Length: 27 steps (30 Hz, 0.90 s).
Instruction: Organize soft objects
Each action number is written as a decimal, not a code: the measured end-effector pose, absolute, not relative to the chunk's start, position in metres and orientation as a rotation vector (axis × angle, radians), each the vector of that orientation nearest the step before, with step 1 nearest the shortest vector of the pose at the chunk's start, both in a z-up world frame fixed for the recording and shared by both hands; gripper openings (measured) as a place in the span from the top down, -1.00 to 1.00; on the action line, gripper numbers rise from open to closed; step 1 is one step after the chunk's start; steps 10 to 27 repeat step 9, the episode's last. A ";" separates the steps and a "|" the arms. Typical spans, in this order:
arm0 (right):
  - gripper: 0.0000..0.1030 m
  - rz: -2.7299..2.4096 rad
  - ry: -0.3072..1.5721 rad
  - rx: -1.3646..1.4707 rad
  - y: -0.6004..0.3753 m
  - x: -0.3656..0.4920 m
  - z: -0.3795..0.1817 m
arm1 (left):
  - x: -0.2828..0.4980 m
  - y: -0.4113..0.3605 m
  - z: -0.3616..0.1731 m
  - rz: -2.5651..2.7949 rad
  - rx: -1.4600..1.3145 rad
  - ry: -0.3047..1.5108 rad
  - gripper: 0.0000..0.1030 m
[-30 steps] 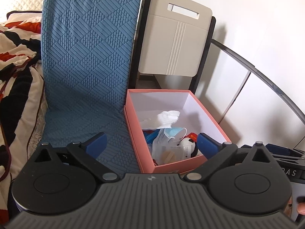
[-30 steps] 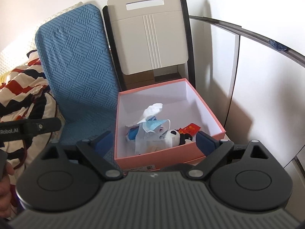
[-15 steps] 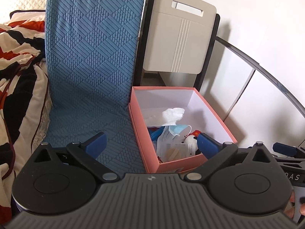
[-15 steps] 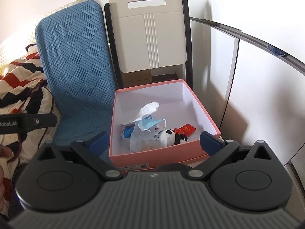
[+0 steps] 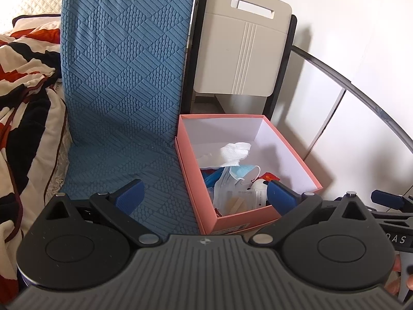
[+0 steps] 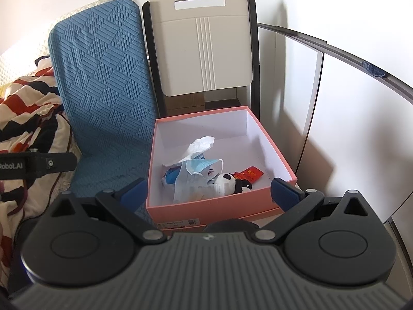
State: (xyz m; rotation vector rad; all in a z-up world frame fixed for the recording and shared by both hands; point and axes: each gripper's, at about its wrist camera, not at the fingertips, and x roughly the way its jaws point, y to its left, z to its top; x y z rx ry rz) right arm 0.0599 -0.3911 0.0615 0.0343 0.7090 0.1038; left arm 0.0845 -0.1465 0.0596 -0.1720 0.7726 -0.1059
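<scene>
A pink box [image 5: 186, 162] [image 6: 206, 209] stands open on the floor. In it lie a white tissue [image 5: 232, 151] [image 6: 200, 146], a blue face mask [image 5: 242, 171] [image 6: 204, 165], a small panda plush [image 6: 233, 182] and a red packet [image 6: 249, 174]. My left gripper [image 5: 205, 195] hovers open just short of the box's near left corner, with nothing between its fingers. My right gripper [image 6: 209, 193] is open wide in front of the box's near wall, also holding nothing.
A blue textured cushion [image 5: 124, 77] [image 6: 103, 77] leans upright left of the box. A striped blanket [image 5: 23, 77] lies further left. A folded beige chair [image 5: 245, 51] stands behind the box. White panels [image 6: 348, 116] close off the right side.
The right gripper's jaws have spread a little wider. Both views have drifted only slightly, and the things in the box have not moved.
</scene>
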 end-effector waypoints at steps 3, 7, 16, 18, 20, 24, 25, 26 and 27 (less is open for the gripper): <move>-1.00 0.106 0.709 0.028 -0.392 0.059 0.061 | 0.083 -0.145 0.061 -0.105 -0.175 0.767 -0.99; -1.00 0.106 0.706 0.028 -0.391 0.058 0.062 | 0.081 -0.144 0.062 -0.103 -0.169 0.763 -0.99; -1.00 0.106 0.706 0.025 -0.391 0.057 0.062 | 0.080 -0.144 0.062 -0.105 -0.169 0.759 -0.99; -1.00 0.106 0.706 0.025 -0.391 0.057 0.062 | 0.080 -0.144 0.062 -0.105 -0.169 0.759 -0.99; -1.00 0.106 0.706 0.025 -0.391 0.057 0.062 | 0.080 -0.144 0.062 -0.105 -0.169 0.759 -0.99; -1.00 0.106 0.706 0.025 -0.391 0.057 0.062 | 0.080 -0.144 0.062 -0.105 -0.169 0.759 -0.99; -1.00 0.106 0.706 0.025 -0.391 0.057 0.062 | 0.080 -0.144 0.062 -0.105 -0.169 0.759 -0.99; -1.00 0.106 0.706 0.025 -0.391 0.057 0.062 | 0.080 -0.144 0.062 -0.105 -0.169 0.759 -0.99; -1.00 0.106 0.706 0.025 -0.391 0.057 0.062 | 0.080 -0.144 0.062 -0.105 -0.169 0.759 -0.99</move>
